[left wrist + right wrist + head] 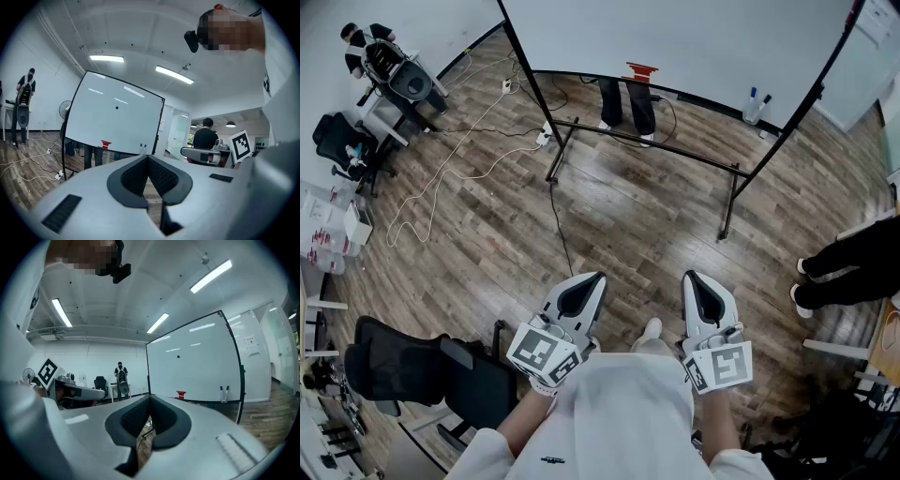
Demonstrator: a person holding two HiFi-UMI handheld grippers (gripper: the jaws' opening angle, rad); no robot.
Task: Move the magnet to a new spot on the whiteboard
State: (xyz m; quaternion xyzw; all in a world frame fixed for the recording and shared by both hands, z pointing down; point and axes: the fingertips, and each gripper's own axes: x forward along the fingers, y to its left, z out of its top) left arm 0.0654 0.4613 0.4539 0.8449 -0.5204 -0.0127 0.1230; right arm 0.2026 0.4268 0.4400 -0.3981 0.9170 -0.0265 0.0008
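Bright, even indoor light from ceiling strip lamps (174, 75) high above the left gripper (149, 158); their streaks glare on the whiteboard (117, 117) ahead of it. Both gripper views curve strongly toward dark, rounded corners, and each gripper's near body is soft. Head view: wood floor (628, 216) ahead of the right gripper (692, 276) carries only faint shadows; straight edges bow.

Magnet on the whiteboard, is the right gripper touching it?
Apart. The right gripper view shows the magnet up on the whiteboard, well beyond the shut, empty right gripper.
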